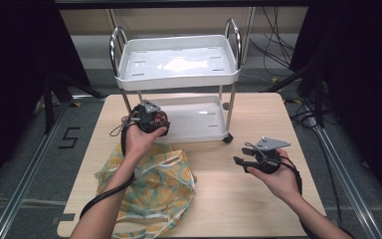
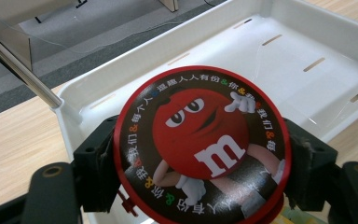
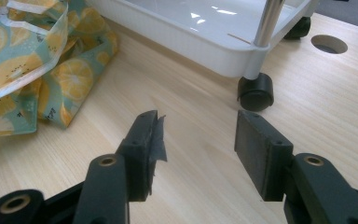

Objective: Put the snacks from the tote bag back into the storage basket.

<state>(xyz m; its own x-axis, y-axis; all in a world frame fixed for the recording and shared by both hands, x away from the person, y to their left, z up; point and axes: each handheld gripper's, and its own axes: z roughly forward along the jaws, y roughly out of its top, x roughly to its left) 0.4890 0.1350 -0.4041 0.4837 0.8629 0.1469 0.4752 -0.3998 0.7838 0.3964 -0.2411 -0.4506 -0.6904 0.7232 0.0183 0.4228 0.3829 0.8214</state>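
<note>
Left gripper clamps a round red M&M's tin by its rim, just above the cart's lower tray.

The tin looks rigid, light and smooth-sided, so I judge it could slip; opposite edges are the sound hold. The right gripper hangs empty, jaws apart, over the wooden table. The cart's chrome post stands close beside; a lemon-print bag lies behind.

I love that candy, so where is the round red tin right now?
The red tin is clamped in the left tool, held over the front left corner of the white cart's lower tray, just above the lemon-print bag.
</note>
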